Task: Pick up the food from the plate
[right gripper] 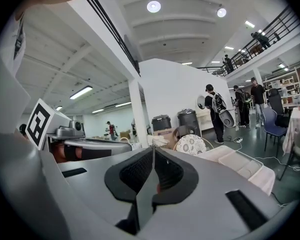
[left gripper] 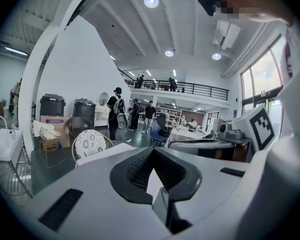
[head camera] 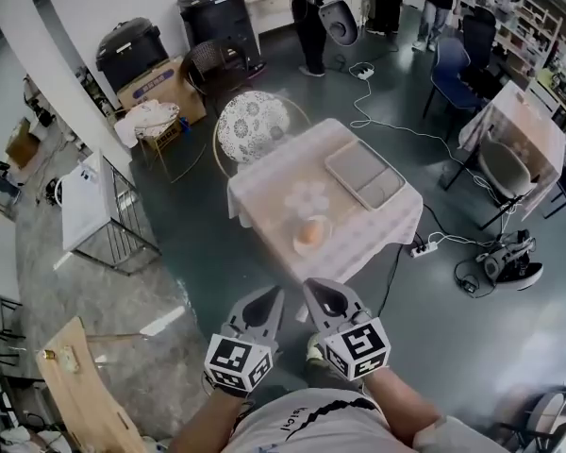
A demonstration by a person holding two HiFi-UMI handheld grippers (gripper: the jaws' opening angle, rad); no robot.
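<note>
A round orange-tan piece of food (head camera: 308, 233) sits on a small pale plate (head camera: 313, 247) near the front edge of a cloth-covered table (head camera: 264, 182). Both grippers hang in the air short of the table, close to the person's body. My left gripper (head camera: 275, 294) is shut with nothing in it, its tips meeting in the left gripper view (left gripper: 153, 150). My right gripper (head camera: 313, 287) is beside it, also shut and empty, its jaws pressed together in the right gripper view (right gripper: 153, 149). The food is hidden from both gripper views.
On the table lie a flower-shaped white dish (head camera: 309, 196) and a grey tray (head camera: 364, 174). A patterned round chair (head camera: 253, 125) stands behind it. A white wire rack (head camera: 99, 206) is left, cables and a power strip (head camera: 424, 245) right, and people (head camera: 311, 17) stand at the back.
</note>
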